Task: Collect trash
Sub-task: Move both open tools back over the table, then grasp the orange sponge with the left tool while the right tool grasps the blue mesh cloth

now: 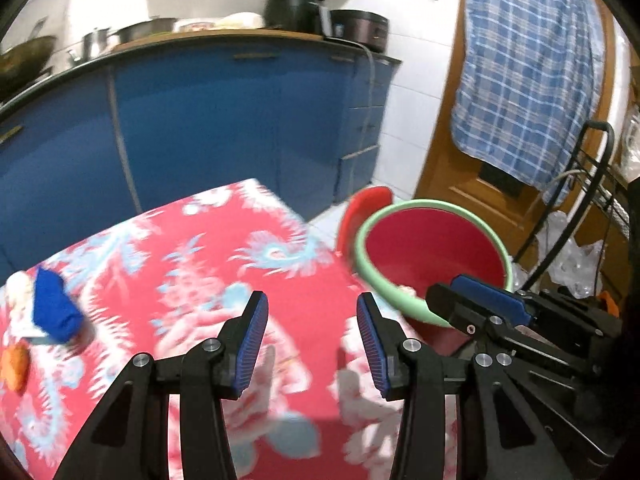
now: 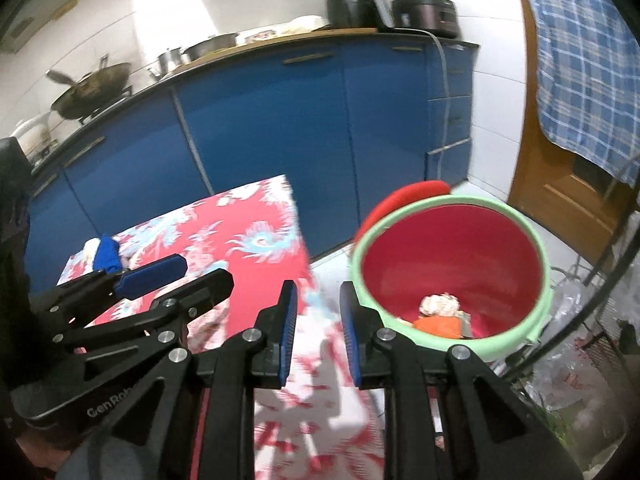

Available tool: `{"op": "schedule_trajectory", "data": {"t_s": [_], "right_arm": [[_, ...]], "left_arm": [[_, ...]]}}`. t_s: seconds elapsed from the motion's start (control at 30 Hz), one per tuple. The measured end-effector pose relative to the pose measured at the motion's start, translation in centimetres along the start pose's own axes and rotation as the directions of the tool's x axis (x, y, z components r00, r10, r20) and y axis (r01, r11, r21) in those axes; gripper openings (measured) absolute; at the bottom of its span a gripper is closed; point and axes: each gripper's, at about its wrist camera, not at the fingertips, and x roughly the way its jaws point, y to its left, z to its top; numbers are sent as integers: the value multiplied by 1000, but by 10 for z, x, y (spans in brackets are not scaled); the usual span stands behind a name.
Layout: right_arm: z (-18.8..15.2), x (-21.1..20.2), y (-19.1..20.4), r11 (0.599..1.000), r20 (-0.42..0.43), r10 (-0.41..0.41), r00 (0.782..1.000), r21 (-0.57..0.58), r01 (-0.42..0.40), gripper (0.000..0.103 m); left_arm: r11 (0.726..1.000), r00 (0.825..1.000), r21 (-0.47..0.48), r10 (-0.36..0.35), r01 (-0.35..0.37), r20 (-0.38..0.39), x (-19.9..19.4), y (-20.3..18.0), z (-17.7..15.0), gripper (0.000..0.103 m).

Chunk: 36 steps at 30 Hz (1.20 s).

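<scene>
Nearest, the left gripper (image 1: 312, 344) hung over the red patterned tablecloth (image 1: 200, 280), fingers spread on nothing. The right gripper (image 2: 318, 336) beside it tilted downward, fingers narrowly parted and empty. Motion blur smeared the blue wrapper (image 1: 54, 310) and orange scrap (image 1: 16, 366), cut off at the frame's left edge. Beyond, the green-rimmed red bin (image 2: 452, 264) held crumpled trash (image 2: 440, 312).

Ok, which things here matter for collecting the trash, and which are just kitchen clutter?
For the job:
- bucket, trash already inside
- blue scrap
- orange scrap
- white scrap
- left tongs, open, empty
- right tongs, open, empty

Just lying about:
- wok
- air fryer
- rice cooker
- checked cloth
</scene>
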Motion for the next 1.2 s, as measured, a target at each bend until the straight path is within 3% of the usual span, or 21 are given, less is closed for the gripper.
{"op": "schedule_trajectory", "data": {"t_s": [0.37,0.7,0.8,0.93,1.03,1.2], "right_arm": [[-2,24,104,984,-40,130,991,-117,-134,24],[-22,49,202,941,-117,256,960,-196,-275,24],[-24,57,223,931,-135,278,951,-206,-301,25],[-18,68,238,923,-150,295,944,-210,-322,36],[-13,77,245,922,-151,292,945,-220,-320,43],[-2,97,255,922,-158,276,948,-234,-307,44]], "left_arm": [[980,991,-152,131,-128,10,-40,100,-31,47],[927,965,-276,262,-253,-4,-80,190,-62,47],[911,952,-284,306,-298,-17,-86,209,-65,55],[899,953,-324,302,-296,-31,-91,240,-67,65],[893,948,-326,314,-311,-46,-88,250,-68,66],[895,948,-313,307,-316,-79,-69,262,-68,66]]}}
